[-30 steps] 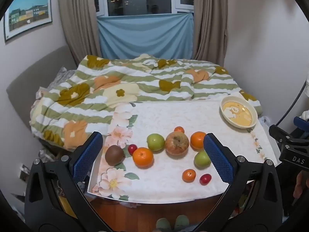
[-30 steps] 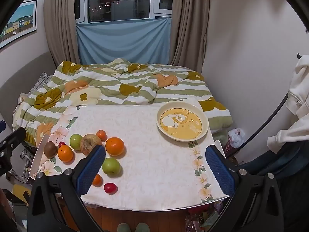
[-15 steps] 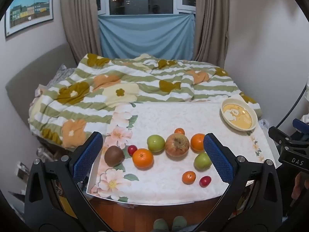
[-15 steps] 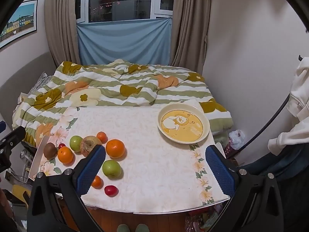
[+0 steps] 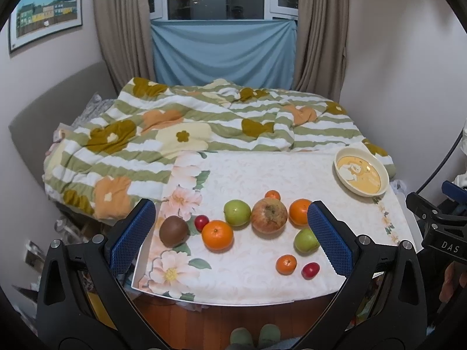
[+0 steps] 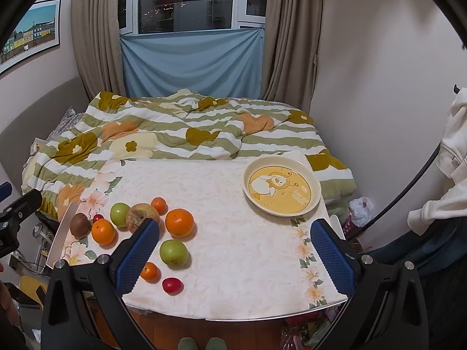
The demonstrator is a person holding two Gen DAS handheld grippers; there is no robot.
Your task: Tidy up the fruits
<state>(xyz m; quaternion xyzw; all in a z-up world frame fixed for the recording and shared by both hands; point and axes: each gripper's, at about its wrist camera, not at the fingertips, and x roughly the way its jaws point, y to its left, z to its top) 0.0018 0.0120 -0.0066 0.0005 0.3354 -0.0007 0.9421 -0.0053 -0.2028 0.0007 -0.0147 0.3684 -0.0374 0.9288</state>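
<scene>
Both claws are held spread wide and empty above the near edge of the surface (image 6: 233, 204), which is covered by a pale floral cloth. The left claw (image 5: 230, 233) is seen over the fruit cluster; the right claw (image 6: 235, 248) is seen further right, over bare cloth.

The fruit is gathered at the left end of the surface. A kiwi (image 5: 173, 231) is found furthest left, with a small red fruit (image 5: 201, 222) just beside it. A big orange (image 5: 217, 234), a green apple (image 5: 237, 212) and a brownish-red apple (image 5: 269, 215) are set in a loose row, and a second orange (image 6: 179, 222) lies to the right of them. A small tangerine (image 5: 272, 195) sits behind the row. Nearer the front edge, another green apple (image 6: 173, 252), a small tangerine (image 5: 286, 264) and a red fruit (image 6: 172, 285) are laid apart from the row.

A cream plate (image 6: 313, 183) with a yellow cartoon centre is placed at the far right corner, well apart from the fruit and holding none. A striped flowered blanket (image 6: 181, 134) is spread on the bed behind the surface.
</scene>
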